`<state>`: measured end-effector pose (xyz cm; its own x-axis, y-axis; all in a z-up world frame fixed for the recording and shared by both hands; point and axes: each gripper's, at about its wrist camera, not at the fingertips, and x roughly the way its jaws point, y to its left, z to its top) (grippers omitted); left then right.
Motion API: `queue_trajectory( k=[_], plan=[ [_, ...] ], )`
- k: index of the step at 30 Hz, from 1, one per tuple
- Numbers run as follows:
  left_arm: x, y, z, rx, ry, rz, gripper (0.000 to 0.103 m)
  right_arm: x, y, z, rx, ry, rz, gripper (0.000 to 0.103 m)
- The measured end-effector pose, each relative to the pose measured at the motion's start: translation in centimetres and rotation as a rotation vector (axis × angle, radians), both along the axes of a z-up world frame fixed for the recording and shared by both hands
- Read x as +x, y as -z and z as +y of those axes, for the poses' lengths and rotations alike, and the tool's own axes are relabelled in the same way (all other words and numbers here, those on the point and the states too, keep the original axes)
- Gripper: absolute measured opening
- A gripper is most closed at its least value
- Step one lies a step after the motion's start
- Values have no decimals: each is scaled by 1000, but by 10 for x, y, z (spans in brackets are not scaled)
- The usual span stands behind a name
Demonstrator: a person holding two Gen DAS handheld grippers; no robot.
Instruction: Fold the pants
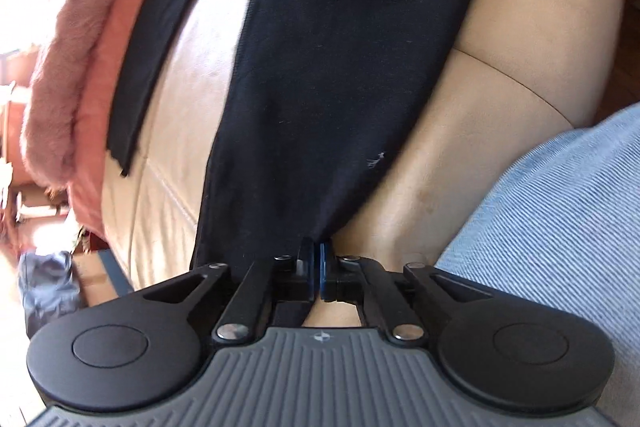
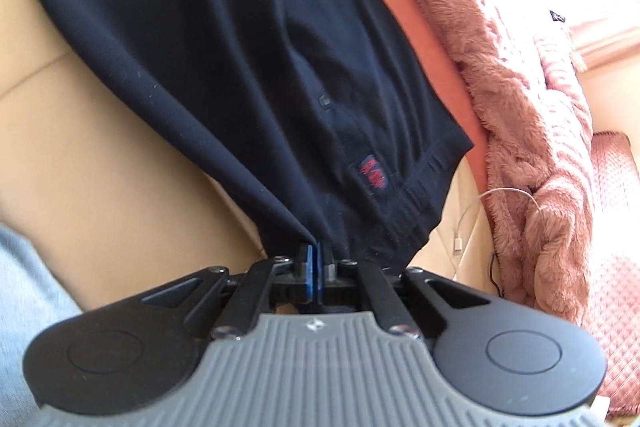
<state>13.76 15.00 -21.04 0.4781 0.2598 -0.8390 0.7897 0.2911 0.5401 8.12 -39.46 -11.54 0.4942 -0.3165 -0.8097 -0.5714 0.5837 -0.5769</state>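
Black pants [image 1: 320,75] are lying stretched along the tan leather sofa [image 1: 520,39], the left claw [image 1: 319,251] pinching a leg end, the right claw [image 2: 316,255] pinching the waistband, seemingly no fold made yet.

Each claw, left claw [image 1: 319,259] and right claw [image 2: 316,259], has a grey ribbed housing bearing a small four-point star mark at 12 o'clock. Matte black round caps with recessed discs sit at 9 and 3 o'clock. Black link bars are fastened with silver screws. Blue-edged pads [image 2: 309,267] line the fingers. Light blue denim [image 1: 560,227] is worn.
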Motion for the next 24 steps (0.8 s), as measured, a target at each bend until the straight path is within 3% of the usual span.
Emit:
queue_trajectory(
  k=[6,8,17,21,24],
  plan=[
    [5,-5,1,6,-25,52,2,-10,11,0,-54,-69,25,0],
    [10,-8,5,-9,-47,80,7,-11,14,-2,-44,-62,46,6],
    [14,-5,19,36,17,185,11,-14,28,-3,-35,-23,60,8],
    [11,0,14,49,12,163,8,-11,33,-1,-34,-17,57,8],
    [4,0,14,39,-25,67,4,-11,35,-1,-36,-16,53,6]
  ],
)
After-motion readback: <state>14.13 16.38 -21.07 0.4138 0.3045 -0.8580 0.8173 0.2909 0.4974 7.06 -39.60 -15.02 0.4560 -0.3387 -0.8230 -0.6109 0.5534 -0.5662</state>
